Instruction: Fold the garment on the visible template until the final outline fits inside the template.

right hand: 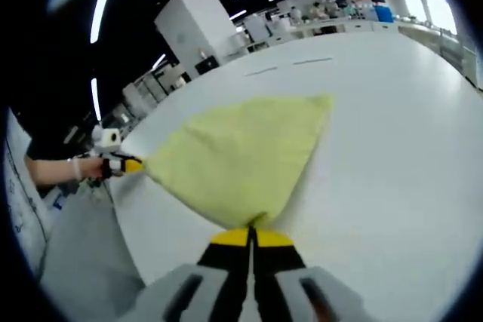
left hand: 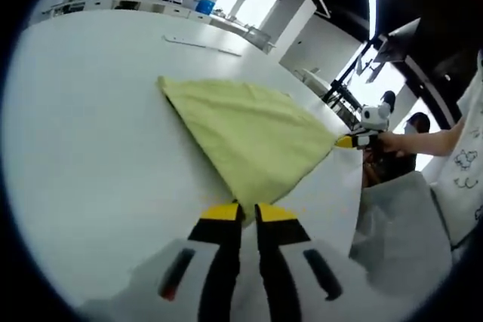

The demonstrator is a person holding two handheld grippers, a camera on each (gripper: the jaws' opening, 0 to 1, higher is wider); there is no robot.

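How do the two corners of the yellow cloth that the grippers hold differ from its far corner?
On the yellow cloth, the near corners are each pinched, one by the left gripper, one by the right gripper; the far corner lies free and flat on the white table. The near corners pull taut. All three are pointed.

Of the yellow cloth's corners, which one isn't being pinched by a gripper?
The far corner of the yellow fabric garment, pointing away across the white table. The left gripper and right gripper each pinch a near corner.
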